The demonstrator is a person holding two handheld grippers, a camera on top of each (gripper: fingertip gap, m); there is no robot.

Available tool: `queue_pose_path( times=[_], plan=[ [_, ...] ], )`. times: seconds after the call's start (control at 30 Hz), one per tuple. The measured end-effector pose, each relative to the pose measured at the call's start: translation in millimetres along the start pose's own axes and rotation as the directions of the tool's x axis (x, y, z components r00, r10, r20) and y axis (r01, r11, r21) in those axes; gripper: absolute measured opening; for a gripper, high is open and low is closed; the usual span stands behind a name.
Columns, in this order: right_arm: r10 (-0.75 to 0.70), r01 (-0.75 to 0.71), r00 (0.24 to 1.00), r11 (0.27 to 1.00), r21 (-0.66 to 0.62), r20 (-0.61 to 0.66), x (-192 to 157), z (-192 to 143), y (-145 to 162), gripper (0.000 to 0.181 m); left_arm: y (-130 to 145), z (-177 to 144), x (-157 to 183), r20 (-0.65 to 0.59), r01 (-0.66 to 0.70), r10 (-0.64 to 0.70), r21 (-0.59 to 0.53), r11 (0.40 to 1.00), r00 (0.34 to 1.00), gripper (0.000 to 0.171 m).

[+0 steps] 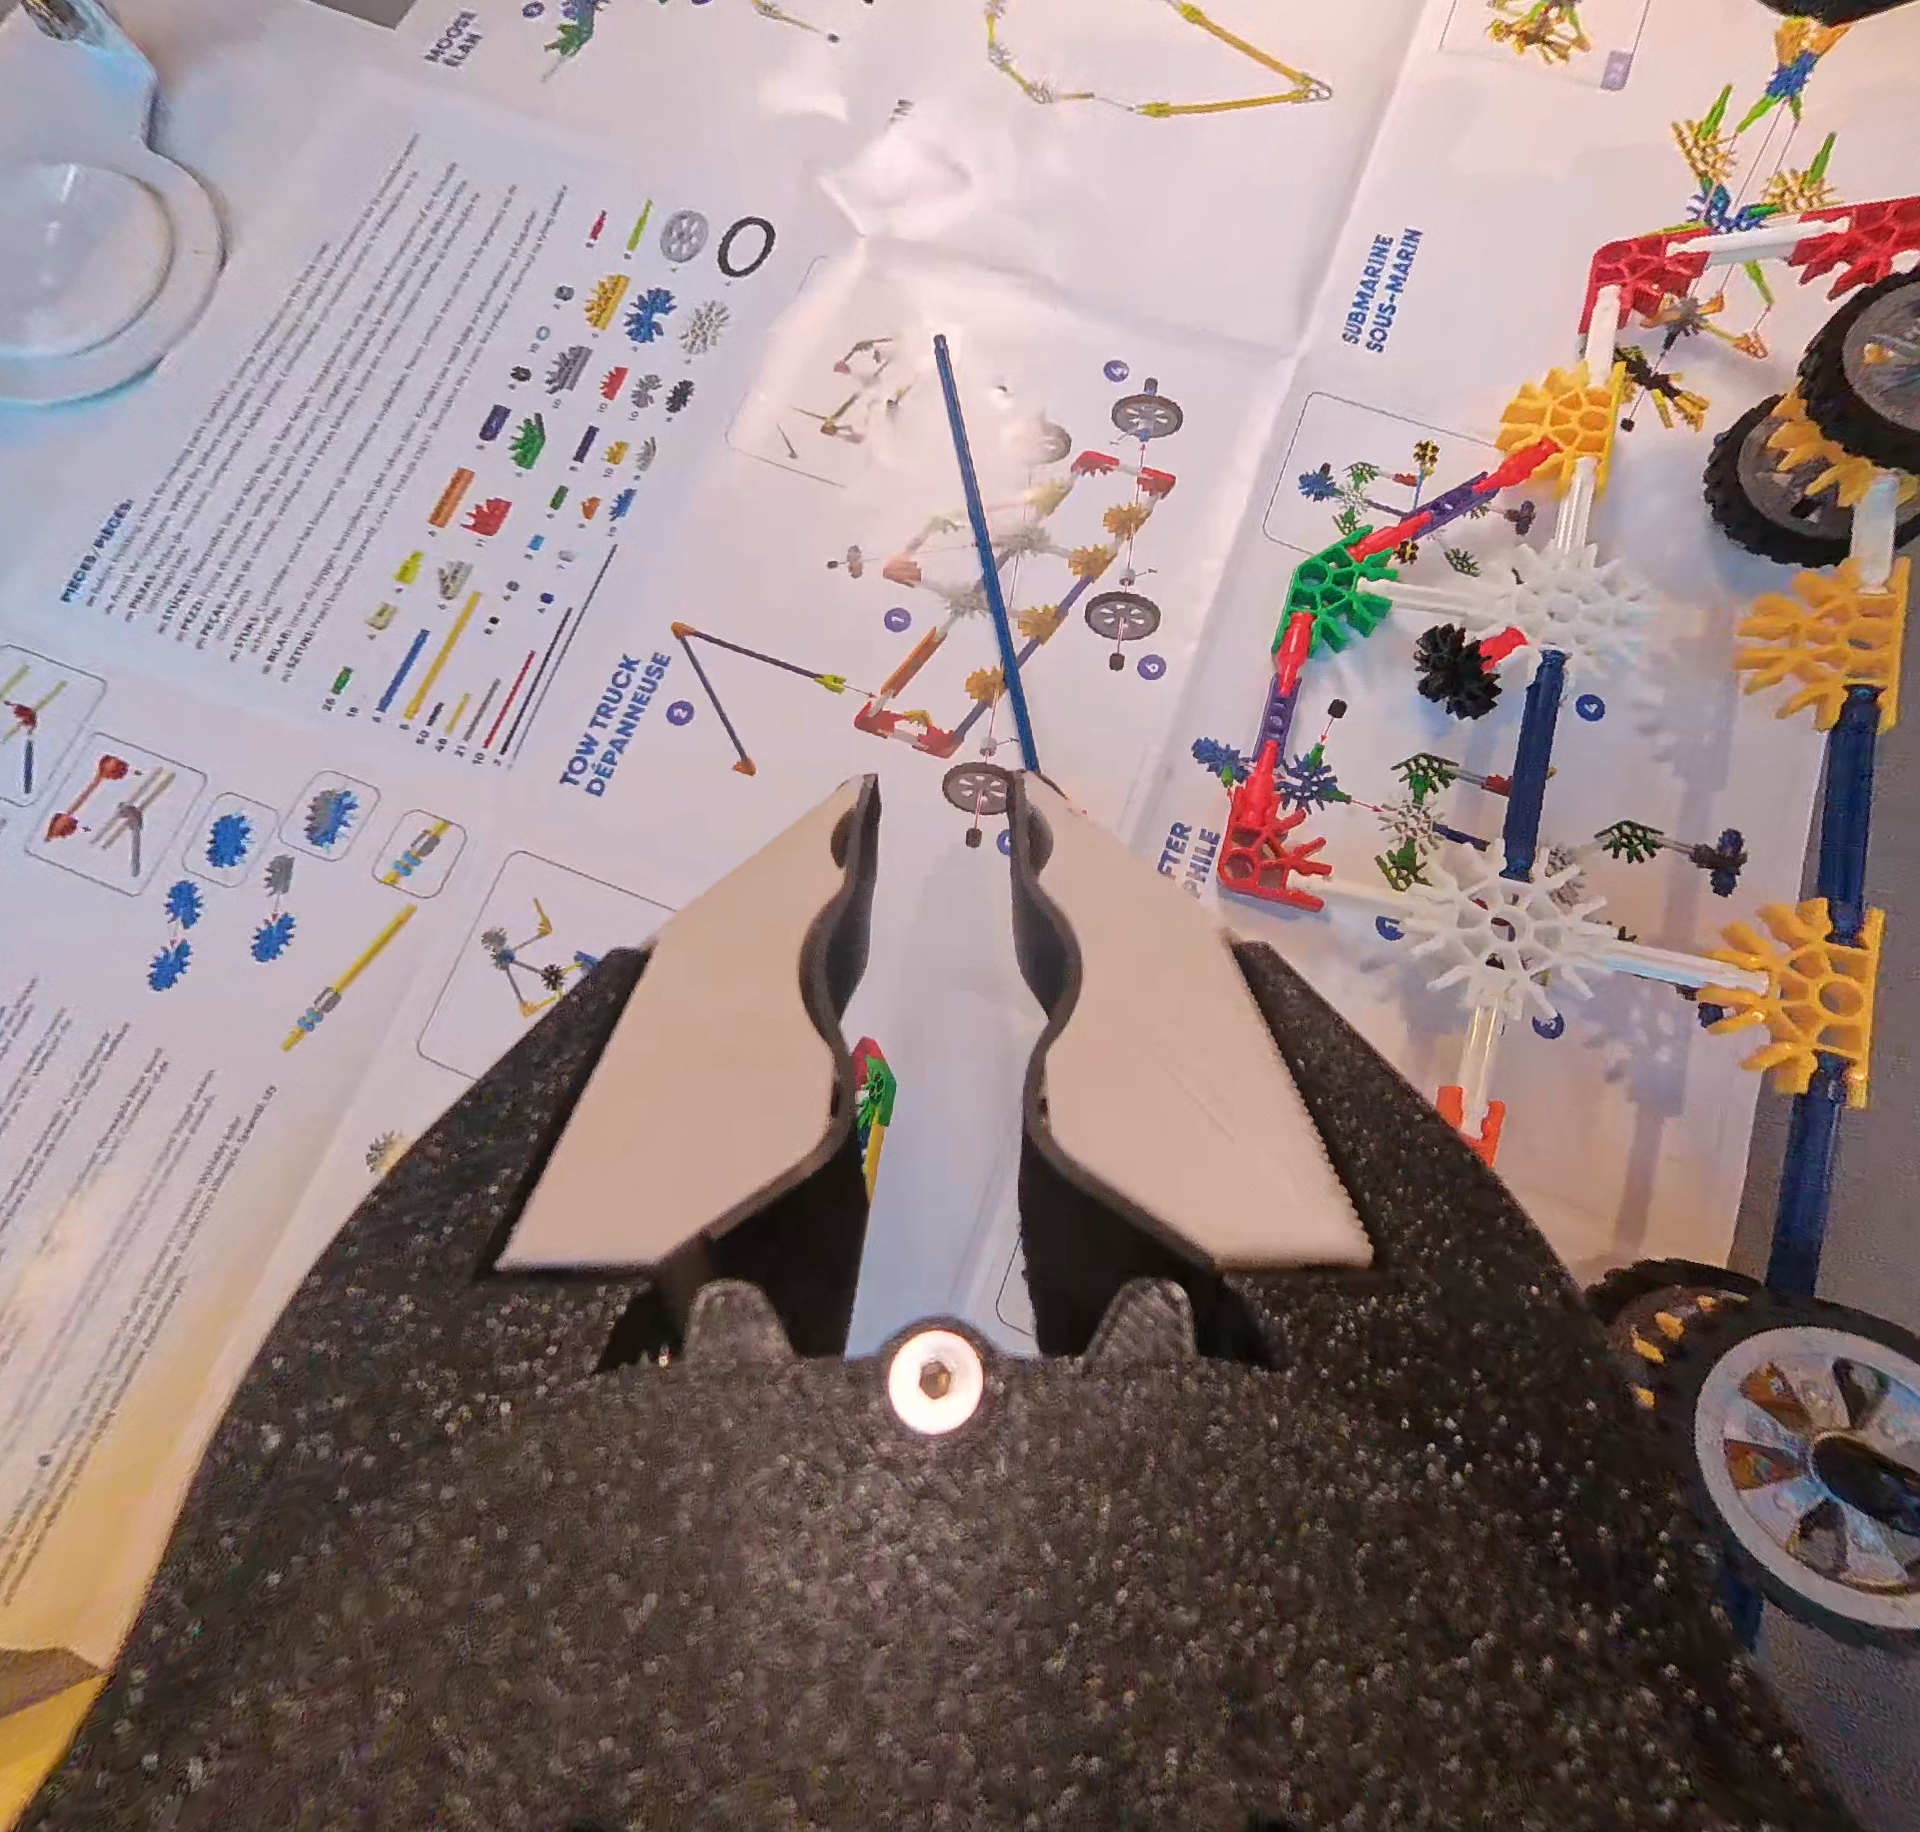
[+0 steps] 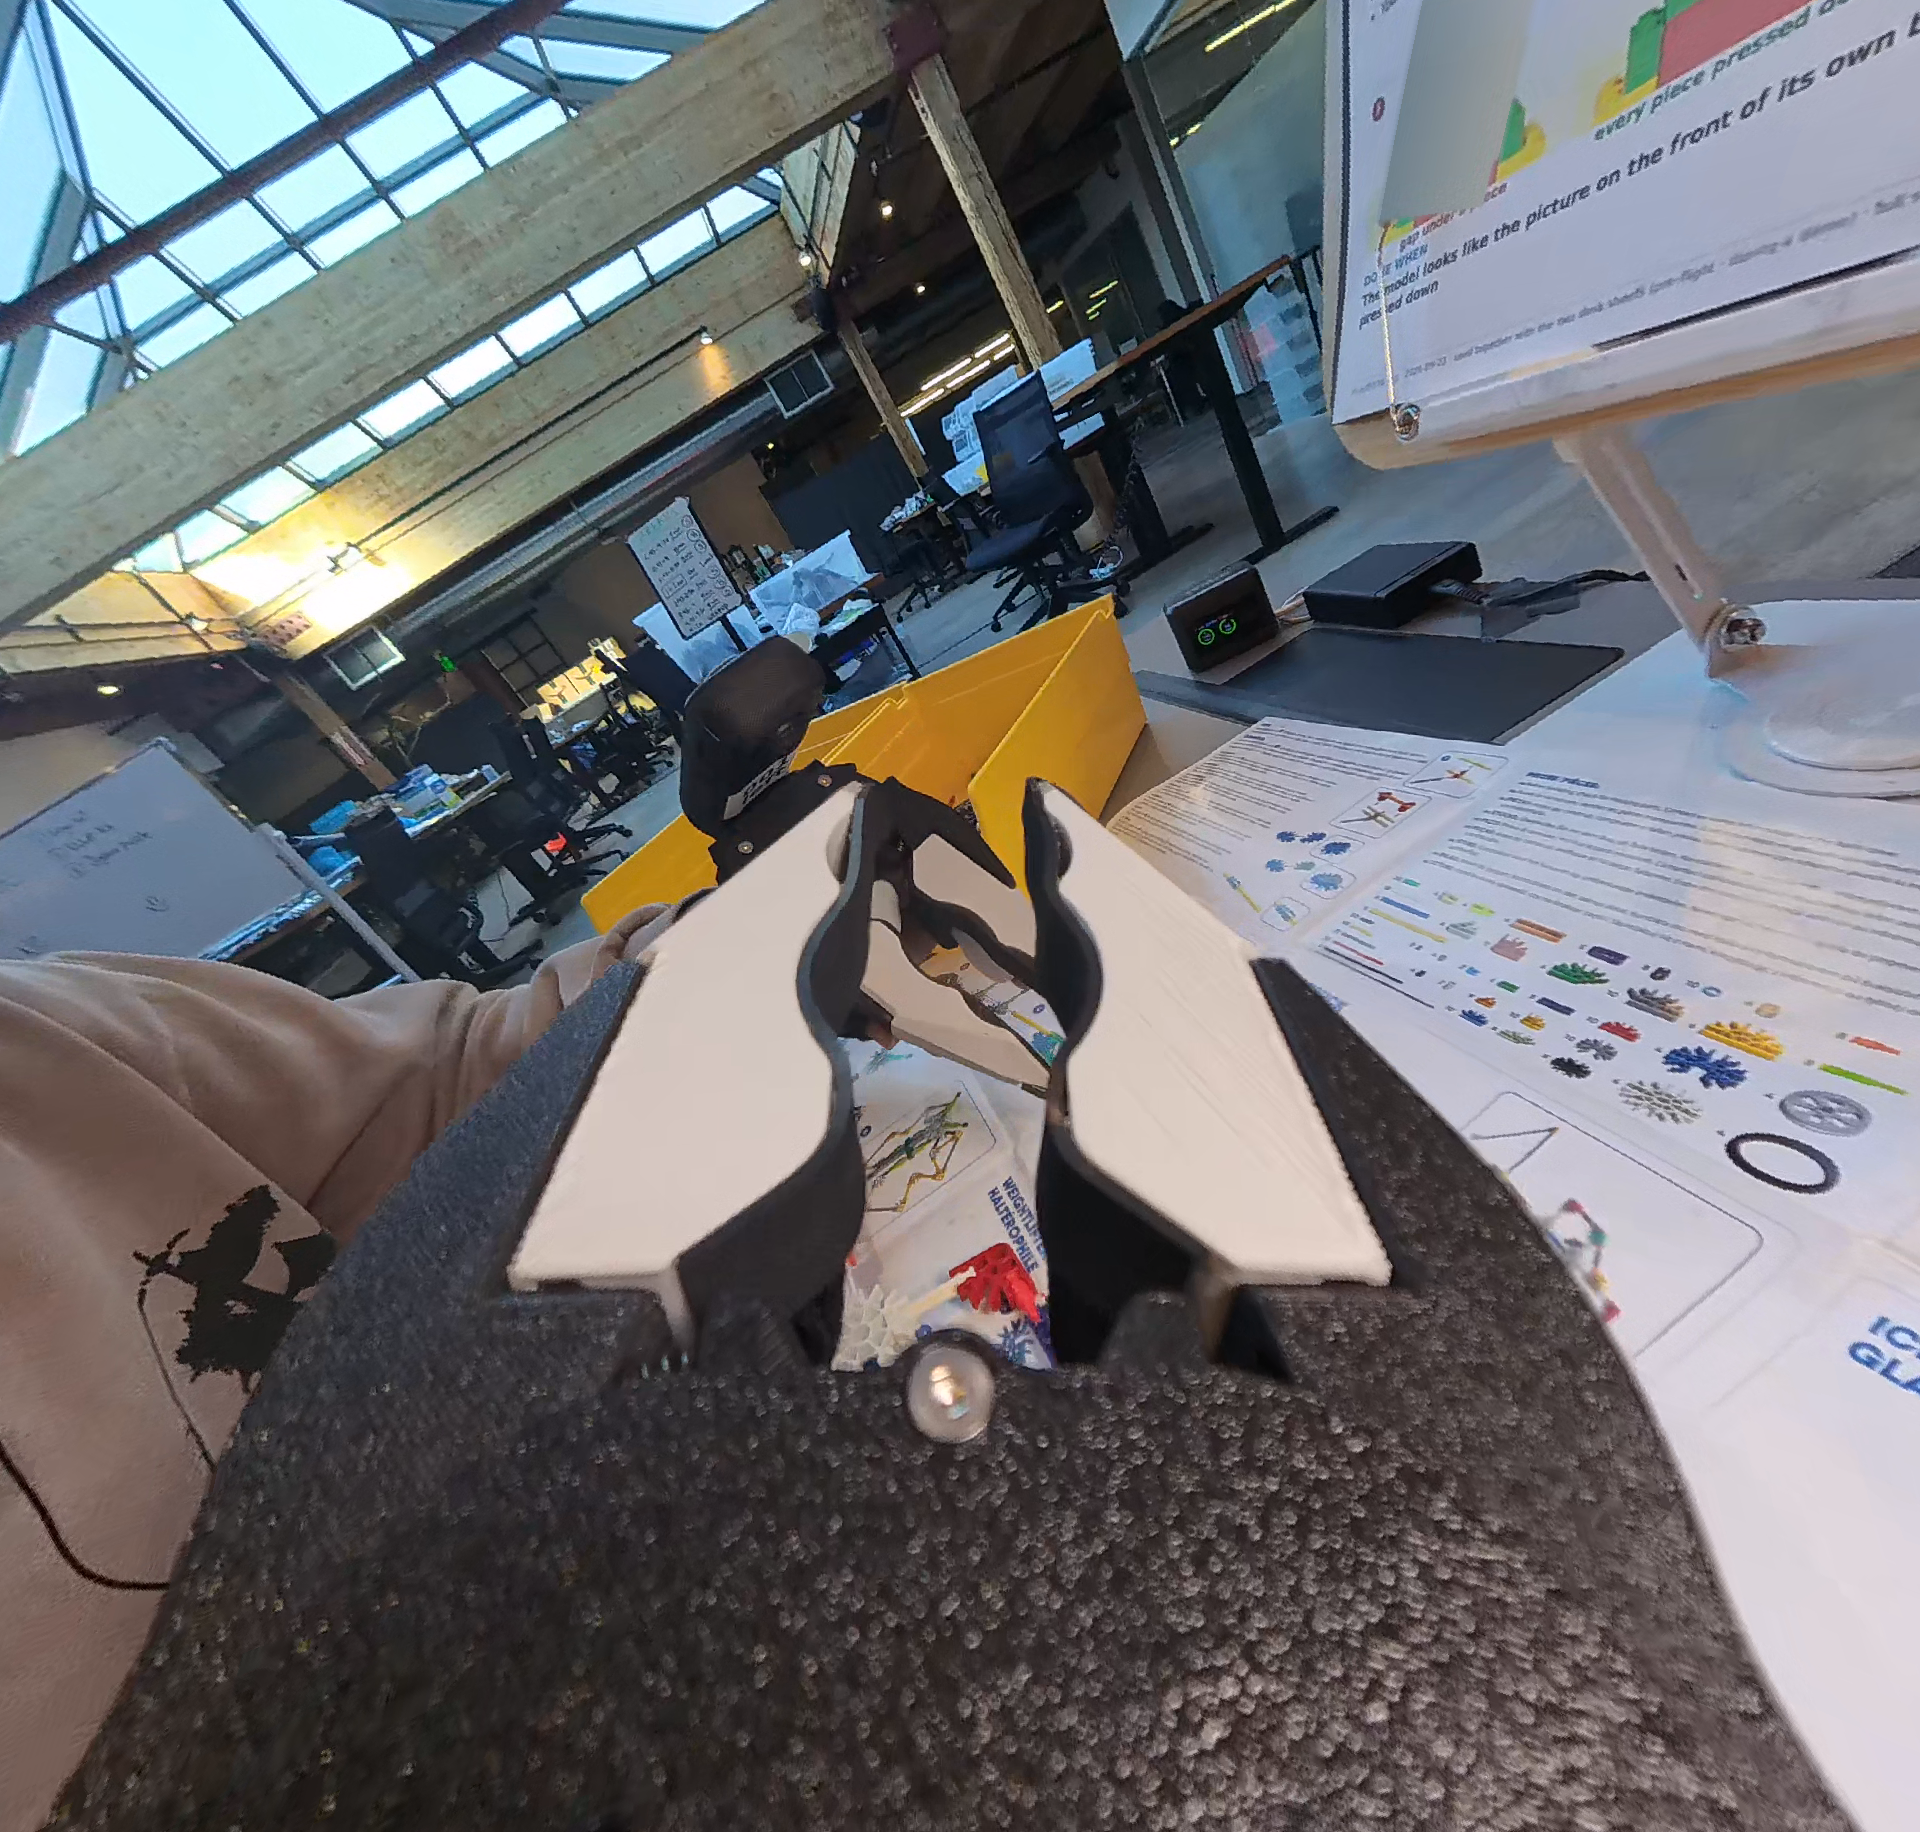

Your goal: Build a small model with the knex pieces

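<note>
Left gripper (image 1: 945, 785) spread, thin blue rod (image 1: 982, 556) touching its right fingertip, right gripper (image 2: 945, 795) spread

Instruction sheet (image 1: 935, 224) spread across the table, a thin blue rod (image 1: 987, 556) lying on its middle. Rod-and-connector vehicle frame (image 1: 1558, 639) with black wheels at the sheet's right edge. Yellow bin (image 2: 1039, 712) and propped sign board (image 2: 1621, 120) at the table's far edge.

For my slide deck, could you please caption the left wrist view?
Open left gripper above an instruction sheet, thin blue rod at its fingertips, rod-and-connector vehicle alongside.
</note>
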State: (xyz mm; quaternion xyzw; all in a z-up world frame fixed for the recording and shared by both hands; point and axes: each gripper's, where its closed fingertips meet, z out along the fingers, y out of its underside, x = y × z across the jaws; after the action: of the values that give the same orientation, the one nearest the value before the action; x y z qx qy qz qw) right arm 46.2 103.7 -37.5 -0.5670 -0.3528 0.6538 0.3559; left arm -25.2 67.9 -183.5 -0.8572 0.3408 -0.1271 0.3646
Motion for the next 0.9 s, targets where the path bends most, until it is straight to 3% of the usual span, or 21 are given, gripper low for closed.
queue_pose_path(
  times=[0.23,0.33,0.43,0.5,0.57,0.63,0.7,0.77,0.9],
  plan=[
    [0.045,-0.045,0.999,0.999,-0.016,0.008,4,6,11,0.026,10,18,10,-0.043,0.008,-0.010,-0.040,0.999,0.999,0.023],
    [0.048,-0.048,0.999,0.999,-0.018,0.009,4,6,12,0.026,23,25,11,-0.036,-0.040,0.036,-0.110,0.993,0.999,0.007],
    [0.049,-0.049,0.999,0.999,-0.017,0.013,2,6,10,0.026,13,15,15,-0.050,-0.053,0.049,-0.086,0.995,0.998,0.022],
    [0.034,-0.034,0.999,0.999,-0.010,0.008,0,2,5,0.027,-18,-24,1,0.035,-0.079,0.078,0.025,0.997,0.996,0.024],
    [-0.005,0.005,1.000,1.000,0.002,-0.007,-3,-3,-5,0.026,-51,-88,-27,0.178,-0.086,0.056,0.168,0.982,0.982,0.019],
    [-0.041,0.042,0.999,0.999,0.016,-0.026,-3,-9,-14,0.026,-54,-155,-67,0.325,-0.057,-0.015,0.212,0.976,0.946,0.014],
    [-0.046,0.048,0.998,0.998,0.036,-0.036,0,-15,-21,0.026,-15,-197,-108,0.409,0.026,-0.049,0.062,0.998,0.911,0.016],
    [-0.019,0.021,0.999,0.998,0.058,-0.031,4,-19,-25,0.026,48,-214,-139,0.399,0.141,-0.063,-0.170,0.975,0.915,0.018],
    [0.049,-0.045,0.998,0.993,0.109,-0.027,12,-25,-31,0.025,170,-214,-162,0.322,0.324,-0.176,-0.492,0.808,0.930,0.018]
  ],
)
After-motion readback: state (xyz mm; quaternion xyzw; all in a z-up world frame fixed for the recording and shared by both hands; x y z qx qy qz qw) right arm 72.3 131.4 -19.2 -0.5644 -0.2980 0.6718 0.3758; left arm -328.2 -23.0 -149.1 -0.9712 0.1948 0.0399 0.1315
